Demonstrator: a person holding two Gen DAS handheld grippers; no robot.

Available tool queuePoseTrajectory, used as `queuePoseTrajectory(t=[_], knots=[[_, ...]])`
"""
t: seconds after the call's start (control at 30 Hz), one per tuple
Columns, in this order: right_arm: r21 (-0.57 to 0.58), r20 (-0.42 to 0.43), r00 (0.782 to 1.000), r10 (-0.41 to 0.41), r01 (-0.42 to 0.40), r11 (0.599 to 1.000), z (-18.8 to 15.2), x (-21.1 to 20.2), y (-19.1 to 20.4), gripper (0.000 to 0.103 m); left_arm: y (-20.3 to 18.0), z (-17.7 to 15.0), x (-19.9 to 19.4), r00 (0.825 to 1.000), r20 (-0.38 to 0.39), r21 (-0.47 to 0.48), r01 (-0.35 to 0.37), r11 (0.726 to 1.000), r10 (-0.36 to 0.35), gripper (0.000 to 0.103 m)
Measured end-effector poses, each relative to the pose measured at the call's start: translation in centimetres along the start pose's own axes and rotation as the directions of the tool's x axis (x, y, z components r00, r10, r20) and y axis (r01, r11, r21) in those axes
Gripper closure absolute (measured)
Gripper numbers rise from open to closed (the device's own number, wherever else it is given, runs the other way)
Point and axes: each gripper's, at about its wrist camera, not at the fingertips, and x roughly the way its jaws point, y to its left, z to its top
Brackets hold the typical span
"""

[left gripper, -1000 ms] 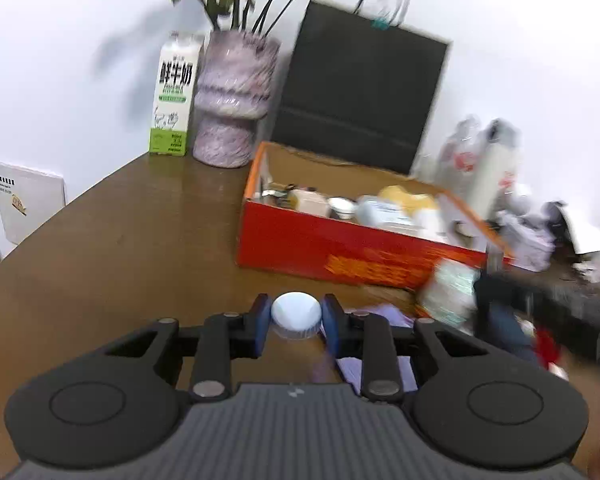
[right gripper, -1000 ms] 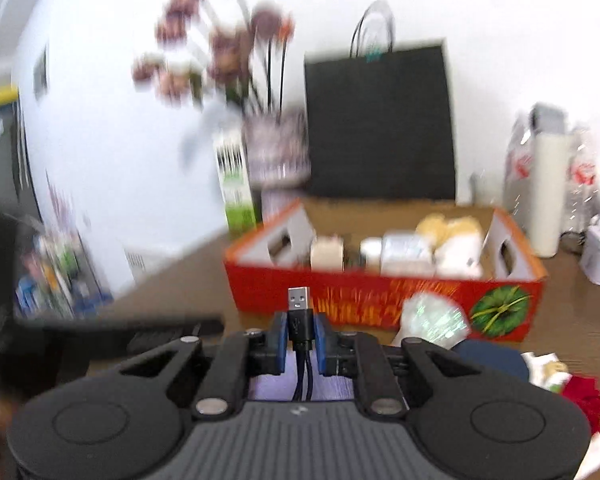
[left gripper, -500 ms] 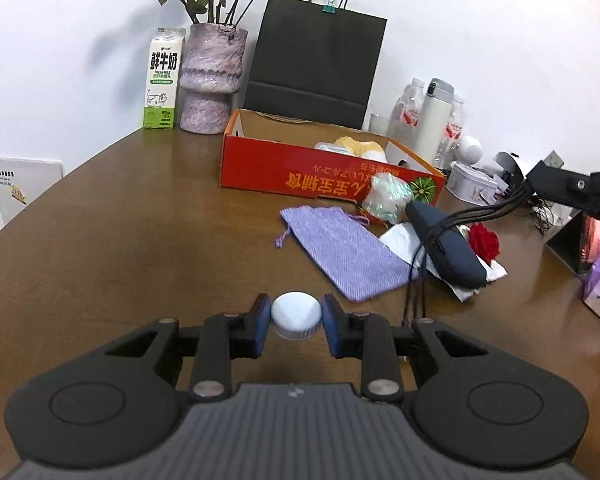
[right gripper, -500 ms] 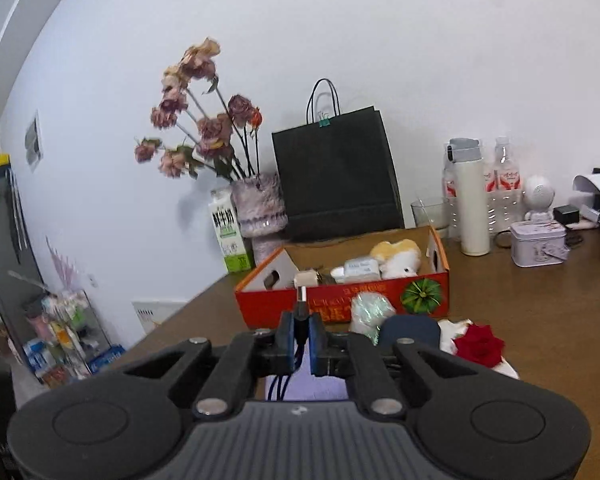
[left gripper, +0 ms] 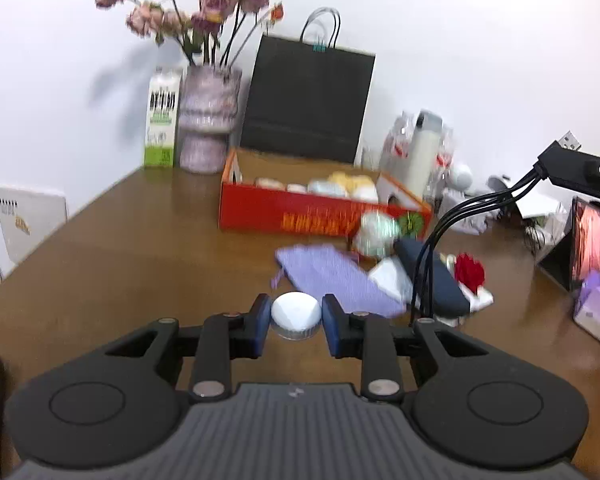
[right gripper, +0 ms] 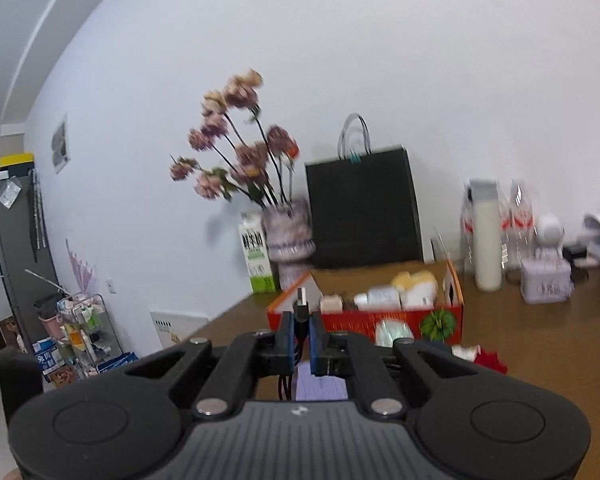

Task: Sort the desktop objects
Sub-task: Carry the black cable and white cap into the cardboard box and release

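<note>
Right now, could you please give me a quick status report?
Left gripper shut on white-capped jar. Right gripper shut on USB cable, cords dangling. Red box ahead; purple pouch lies between.

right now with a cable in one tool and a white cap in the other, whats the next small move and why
Probably carry the right tool forward over the red box and let the cable go there. It is pinched at the plug end, its black leads trail down to the table, and the open box lies just ahead, already holding sorted bits. The left tool can follow with the white cap.
</note>
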Motion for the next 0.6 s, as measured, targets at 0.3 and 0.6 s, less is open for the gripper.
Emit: queuePoseTrajectory(t=[0.3,0.6], knots=[[-0.092,0.054,0.998,-0.021,0.025,0.995,5.5,5.2,-0.5,0.097,1.2,6.8,5.2,0.999,0.047,-0.058,0.005,0.998,-0.003,0.074],[-0.125,-0.078,0.996,-0.041,0.031,0.992,12.3,21.5,-4.4,0.097,4.1,17.1,18.6,0.999,-0.046,-0.082,0.012,0.997,-0.016,0.074]])
